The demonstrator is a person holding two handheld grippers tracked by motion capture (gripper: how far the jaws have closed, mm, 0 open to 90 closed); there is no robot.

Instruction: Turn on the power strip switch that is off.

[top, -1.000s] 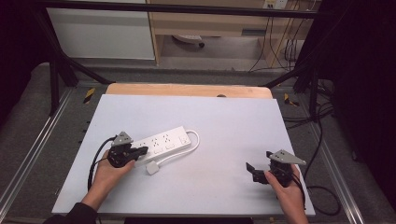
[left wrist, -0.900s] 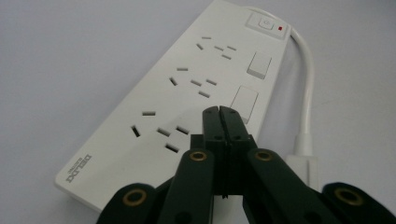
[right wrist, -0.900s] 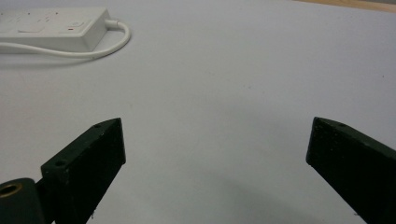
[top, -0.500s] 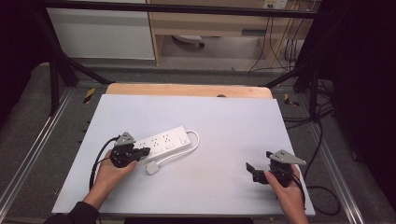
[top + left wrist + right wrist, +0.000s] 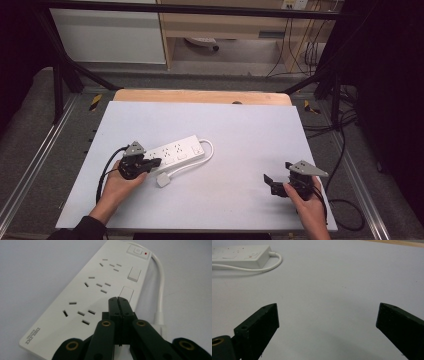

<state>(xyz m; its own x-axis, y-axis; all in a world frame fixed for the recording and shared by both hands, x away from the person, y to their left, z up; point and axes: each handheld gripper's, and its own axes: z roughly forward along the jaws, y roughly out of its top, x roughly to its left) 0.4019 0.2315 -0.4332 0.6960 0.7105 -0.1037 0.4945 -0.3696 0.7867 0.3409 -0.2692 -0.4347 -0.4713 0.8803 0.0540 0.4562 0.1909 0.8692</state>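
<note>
Nudging my clenched left gripper [image 5: 117, 300] closer over the power strip [image 5: 176, 152], probably for a switch, right gripper [image 5: 327, 315] parked with fingers released.

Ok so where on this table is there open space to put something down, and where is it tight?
The widest bare stretch of the table lies between the power strip and the right gripper, running to the far wooden edge. It is crowded at the near left, where the left gripper, shut, sits over the strip by its cord and plug.

Left tool [image 5: 152, 162] edged further over power strip [image 5: 177, 151].
</note>
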